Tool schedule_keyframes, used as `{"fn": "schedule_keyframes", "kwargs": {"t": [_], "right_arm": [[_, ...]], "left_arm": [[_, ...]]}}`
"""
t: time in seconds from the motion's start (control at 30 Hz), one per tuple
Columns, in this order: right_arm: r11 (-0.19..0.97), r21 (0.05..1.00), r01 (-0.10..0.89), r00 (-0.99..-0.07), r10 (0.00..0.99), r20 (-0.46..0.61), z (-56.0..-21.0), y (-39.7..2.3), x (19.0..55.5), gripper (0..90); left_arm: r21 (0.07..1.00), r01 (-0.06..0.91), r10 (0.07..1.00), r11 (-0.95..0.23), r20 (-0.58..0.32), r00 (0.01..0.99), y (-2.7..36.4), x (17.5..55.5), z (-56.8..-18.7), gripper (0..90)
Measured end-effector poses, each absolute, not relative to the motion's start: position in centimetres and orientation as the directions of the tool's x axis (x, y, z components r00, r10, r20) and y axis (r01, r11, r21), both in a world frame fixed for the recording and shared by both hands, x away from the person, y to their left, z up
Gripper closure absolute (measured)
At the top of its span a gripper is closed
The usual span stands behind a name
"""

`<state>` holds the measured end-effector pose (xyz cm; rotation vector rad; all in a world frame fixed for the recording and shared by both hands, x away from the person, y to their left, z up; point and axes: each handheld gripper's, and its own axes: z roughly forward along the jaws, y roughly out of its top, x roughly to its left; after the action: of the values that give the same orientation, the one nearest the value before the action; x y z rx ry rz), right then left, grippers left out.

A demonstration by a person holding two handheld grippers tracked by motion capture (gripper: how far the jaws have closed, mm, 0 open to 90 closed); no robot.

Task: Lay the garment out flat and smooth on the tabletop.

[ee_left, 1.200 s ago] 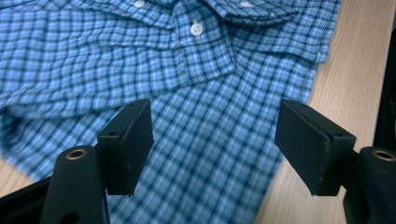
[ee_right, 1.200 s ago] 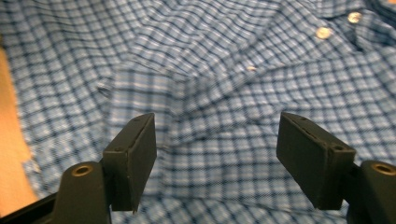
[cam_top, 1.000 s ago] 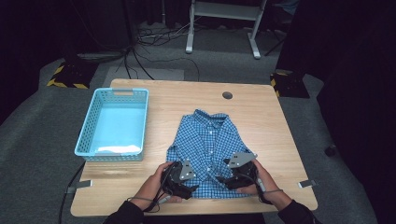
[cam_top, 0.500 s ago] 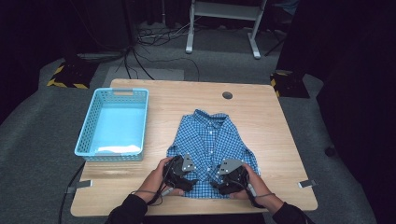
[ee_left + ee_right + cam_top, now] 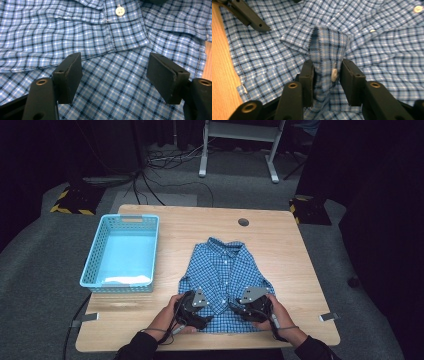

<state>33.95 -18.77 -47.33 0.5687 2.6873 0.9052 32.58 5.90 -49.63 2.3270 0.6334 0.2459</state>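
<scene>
Shirt: we note soft blue checked cotton, flat on the wooden table, near edge.
Right gripper: jaws have just been closing, pinching a raised buttoned fold.
Left gripper: jaws wide apart over cloth, holding nothing.

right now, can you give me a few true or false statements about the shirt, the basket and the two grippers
1. The shirt lies on the table. True.
2. The basket sits to the right of the shirt in the high view. False: it sits to the left.
3. The right gripper has a fold of shirt with a button between its fingers, which have just been closing. True.
4. The left gripper is clamped on the collar. False: its fingers stand wide apart over flat fabric.
5. The shirt is plain white. False: it is blue check.
6. Both grippers are at the shirt's near edge in the high view. True.
</scene>
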Motion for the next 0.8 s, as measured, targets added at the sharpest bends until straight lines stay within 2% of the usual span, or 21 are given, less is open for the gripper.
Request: {"fn": "schedule_keyframes", "kwargs": {"t": [0.3,0.5,0.8], "right_arm": [[0.699,0.654,0.287,-0.882,0.46,-0.105,-46.1,-20.1,34.4,76.9],[0.699,0.664,0.266,-0.865,0.477,-0.155,-45.5,-20.8,34.5,78.4],[0.65,0.711,0.268,-0.836,0.524,-0.164,-44.4,-22.0,34.8,78.7]], "left_arm": [[0.704,0.352,0.494,-0.617,-0.003,0.87,6.2,32.5,-50.0,28.5],[0.716,0.349,0.497,-0.605,-0.003,0.868,6.3,32.4,-50.1,28.4],[0.719,0.348,0.498,-0.602,-0.003,0.867,6.3,32.3,-50.2,28.3]]}}
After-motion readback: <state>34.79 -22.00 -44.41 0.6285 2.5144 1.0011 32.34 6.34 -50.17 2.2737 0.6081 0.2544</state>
